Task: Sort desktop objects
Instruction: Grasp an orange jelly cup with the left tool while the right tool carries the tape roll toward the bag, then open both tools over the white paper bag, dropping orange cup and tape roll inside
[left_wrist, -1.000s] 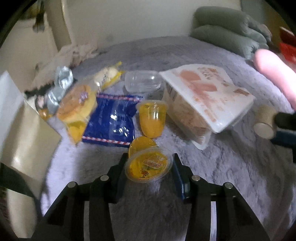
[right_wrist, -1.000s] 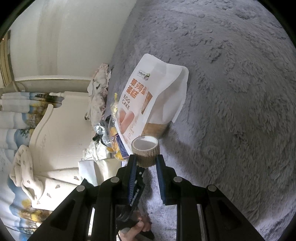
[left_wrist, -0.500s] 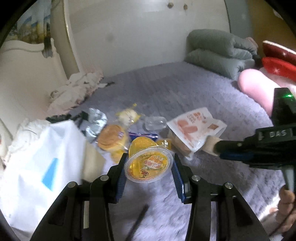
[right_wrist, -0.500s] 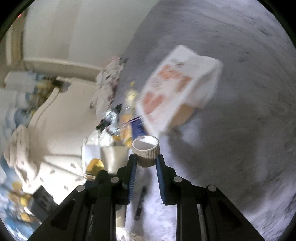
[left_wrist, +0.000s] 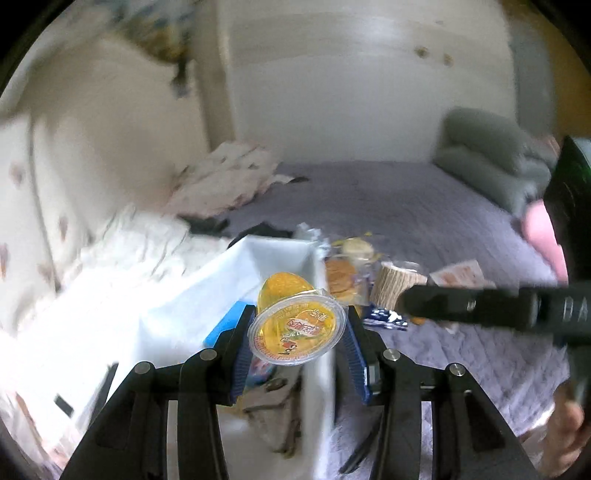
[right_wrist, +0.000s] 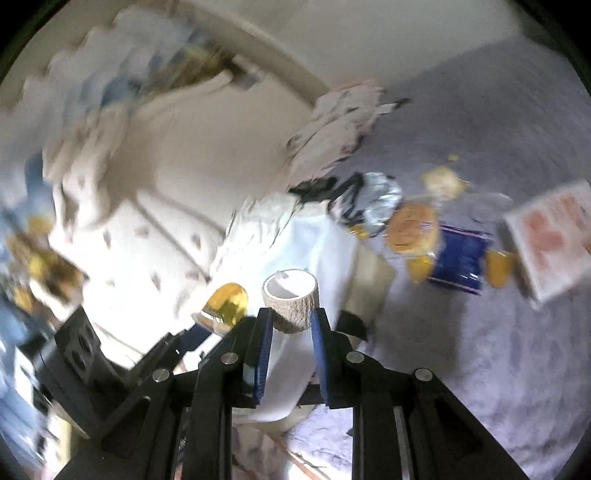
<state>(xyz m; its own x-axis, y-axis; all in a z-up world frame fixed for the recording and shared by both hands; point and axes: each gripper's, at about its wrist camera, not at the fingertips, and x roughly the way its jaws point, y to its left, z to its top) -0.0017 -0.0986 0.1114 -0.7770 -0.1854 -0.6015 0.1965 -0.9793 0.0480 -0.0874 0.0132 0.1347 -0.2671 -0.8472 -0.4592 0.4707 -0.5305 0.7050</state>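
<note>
Jelly cup (left_wrist: 297, 328) in left claw (left_wrist: 295, 345); bark-patterned cup (right_wrist: 291, 300) in right claw (right_wrist: 290, 341)

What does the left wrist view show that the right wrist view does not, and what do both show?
Only the left wrist view shows the grey-green pillows, the jelly cup's printed lid and the inside of the white bag.

Only the right wrist view shows the small cup's white inside and the whole blue packet.

Both show the left gripper shut on the orange jelly cup, the right gripper shut on the bark-patterned cup, the egg cake bag and the grey blanket.
</note>
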